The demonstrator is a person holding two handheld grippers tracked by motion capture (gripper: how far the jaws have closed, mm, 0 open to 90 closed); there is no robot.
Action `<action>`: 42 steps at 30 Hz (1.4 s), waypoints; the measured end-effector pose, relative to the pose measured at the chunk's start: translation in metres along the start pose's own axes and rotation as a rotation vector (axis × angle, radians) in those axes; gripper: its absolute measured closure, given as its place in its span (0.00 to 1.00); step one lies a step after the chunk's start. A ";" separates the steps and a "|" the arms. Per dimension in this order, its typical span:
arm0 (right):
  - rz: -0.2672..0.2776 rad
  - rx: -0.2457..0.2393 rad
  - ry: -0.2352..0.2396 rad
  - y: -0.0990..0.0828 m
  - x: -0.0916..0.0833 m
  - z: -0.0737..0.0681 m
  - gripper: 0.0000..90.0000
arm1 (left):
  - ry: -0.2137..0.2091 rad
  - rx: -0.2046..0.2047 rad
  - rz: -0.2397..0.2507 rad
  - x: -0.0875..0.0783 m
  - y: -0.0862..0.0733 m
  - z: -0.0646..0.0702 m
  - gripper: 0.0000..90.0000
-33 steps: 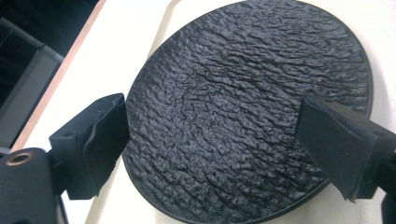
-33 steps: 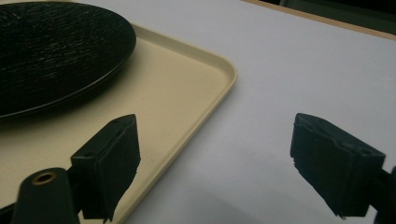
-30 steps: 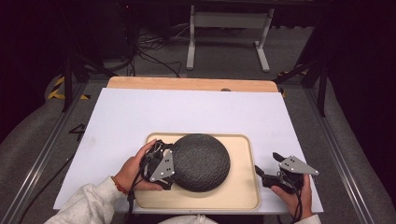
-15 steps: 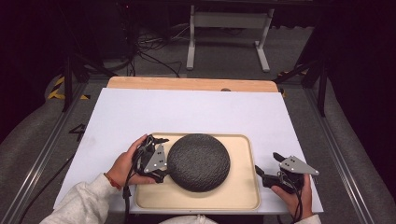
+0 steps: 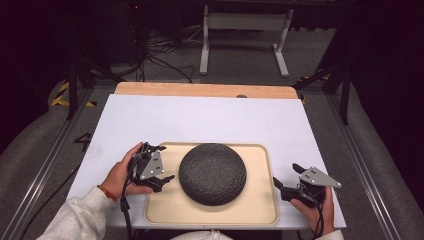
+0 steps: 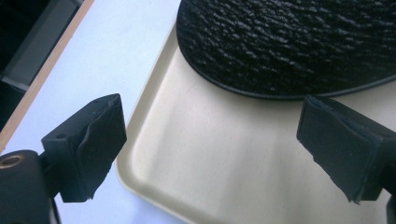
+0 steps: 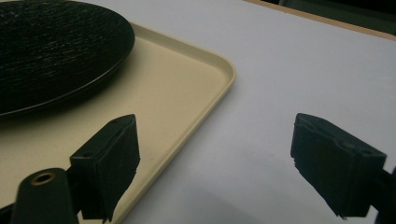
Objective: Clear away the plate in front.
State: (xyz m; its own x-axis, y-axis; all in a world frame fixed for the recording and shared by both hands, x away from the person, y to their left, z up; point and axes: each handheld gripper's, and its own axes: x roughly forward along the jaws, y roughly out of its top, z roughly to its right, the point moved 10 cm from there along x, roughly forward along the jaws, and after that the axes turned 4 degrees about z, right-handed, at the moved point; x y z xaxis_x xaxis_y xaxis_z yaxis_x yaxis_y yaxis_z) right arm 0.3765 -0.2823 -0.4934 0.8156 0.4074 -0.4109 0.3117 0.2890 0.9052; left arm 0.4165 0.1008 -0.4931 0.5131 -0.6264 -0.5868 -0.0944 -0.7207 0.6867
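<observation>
From above, a dark textured dome [image 5: 212,173] sits on a beige tray [image 5: 260,210] on the white worktop [image 5: 210,120], the left tool [image 5: 159,172] at the tray's left edge and the right tool [image 5: 290,182] beside its right edge, while each gripper view shows its own jaws spread wide, holding nothing.

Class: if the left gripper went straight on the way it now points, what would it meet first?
Most likely the black textured dome on the beige tray: it lies just ahead of the open left gripper, though depth is unclear.
</observation>
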 end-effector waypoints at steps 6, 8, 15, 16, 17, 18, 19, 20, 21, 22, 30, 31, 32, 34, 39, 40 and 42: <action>-0.002 -0.001 0.000 0.000 0.000 0.000 0.18 | 0.029 -0.025 -0.017 -0.007 -0.012 -0.007 0.10; 0.000 -0.002 -0.001 0.000 0.000 0.000 0.17 | 0.030 -0.029 -0.023 -0.008 -0.016 -0.007 0.10; 0.001 -0.002 -0.001 0.000 0.000 0.000 0.17 | 0.031 -0.084 -0.028 -0.016 -0.031 -0.011 0.10; 0.001 -0.001 -0.002 0.000 0.000 0.000 0.18 | 0.033 -0.094 -0.019 -0.019 -0.033 -0.012 0.10; 0.001 -0.001 -0.002 0.000 0.000 0.000 0.17 | 0.036 -0.103 -0.018 -0.020 -0.035 -0.012 0.11; 0.000 -0.001 -0.003 0.000 0.000 0.000 0.18 | 0.036 -0.103 -0.019 -0.021 -0.037 -0.013 0.10; 0.000 -0.001 -0.003 0.000 0.000 0.000 0.17 | 0.040 -0.110 -0.028 -0.023 -0.039 -0.012 0.10; 0.000 0.000 -0.002 0.000 0.000 0.000 0.17 | 0.035 -0.105 -0.025 -0.023 -0.041 -0.012 0.10; 0.000 0.000 -0.001 0.000 0.000 0.000 0.17 | 0.034 -0.108 -0.027 -0.025 -0.043 -0.011 0.10; 0.001 0.000 -0.002 0.000 0.000 0.000 0.17 | 0.035 -0.115 -0.029 -0.026 -0.045 -0.011 0.10; -0.002 0.001 -0.001 -0.001 0.001 0.001 0.17 | 0.031 -0.184 -0.025 -0.034 -0.062 -0.012 0.10; -0.002 0.002 -0.001 -0.001 0.001 0.001 0.17 | 0.032 -0.192 -0.025 -0.035 -0.064 -0.012 0.10; -0.002 0.005 -0.002 -0.001 0.001 0.001 0.17 | 0.032 -0.201 -0.029 -0.036 -0.067 -0.013 0.10; 0.000 0.006 -0.003 0.000 0.001 0.002 0.17 | 0.032 -0.217 -0.026 -0.037 -0.069 -0.013 0.10; 0.001 0.008 0.000 0.000 0.000 0.001 0.17 | 0.030 -0.285 0.017 -0.047 -0.075 -0.013 0.10; 0.002 0.008 -0.002 0.000 0.000 0.002 0.17 | 0.029 -0.305 0.031 -0.048 -0.076 -0.012 0.11; 0.004 0.011 -0.004 0.000 0.000 0.003 0.17 | 0.022 -0.346 0.053 -0.052 -0.079 -0.012 0.11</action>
State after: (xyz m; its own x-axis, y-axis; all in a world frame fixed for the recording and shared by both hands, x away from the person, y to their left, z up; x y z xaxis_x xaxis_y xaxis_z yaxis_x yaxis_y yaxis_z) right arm 0.3774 -0.2848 -0.4931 0.8191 0.4049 -0.4065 0.3134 0.2776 0.9081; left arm 0.4080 0.1935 -0.5116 0.5340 -0.6512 -0.5393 0.1715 -0.5411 0.8233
